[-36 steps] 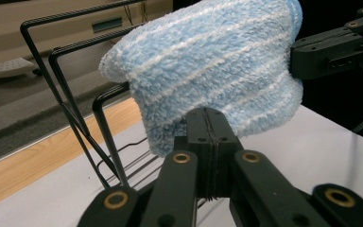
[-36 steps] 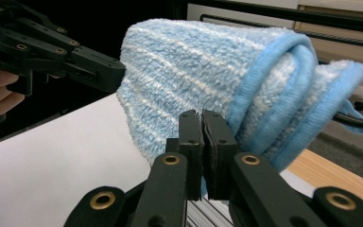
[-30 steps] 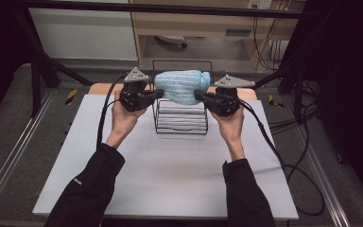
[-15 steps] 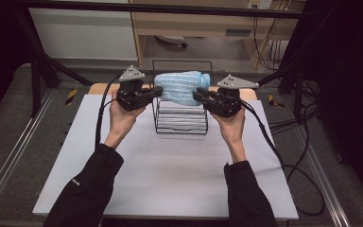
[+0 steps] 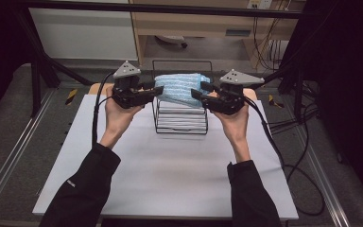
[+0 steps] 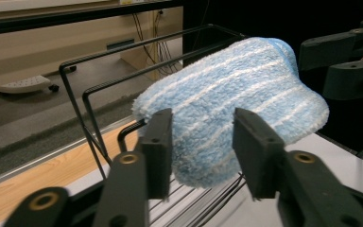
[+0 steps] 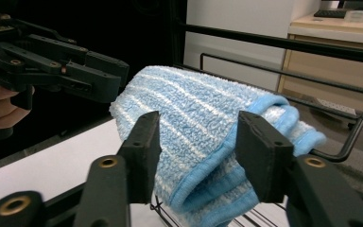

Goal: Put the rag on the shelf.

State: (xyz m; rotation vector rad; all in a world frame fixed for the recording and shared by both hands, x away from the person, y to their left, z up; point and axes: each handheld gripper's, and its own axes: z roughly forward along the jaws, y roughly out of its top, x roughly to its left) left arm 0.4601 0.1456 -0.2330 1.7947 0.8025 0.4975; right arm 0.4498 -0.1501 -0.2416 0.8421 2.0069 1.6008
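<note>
The left hand-held gripper (image 5: pixel 157 89) is held open around one end of the folded blue towel (image 5: pixel 179 88), draped over the wire rack (image 5: pixel 180 124); soft, light, best pinched at its ends. The right hand-held gripper (image 5: pixel 197 90) is likewise spread open.

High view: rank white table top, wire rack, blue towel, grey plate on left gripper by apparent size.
1. White table top, largest by far.
2. Wire rack.
3. Blue towel, a little smaller than the rack; part hidden by the grippers, so this is close.
4. Grey plate on the left gripper, smallest.
</note>
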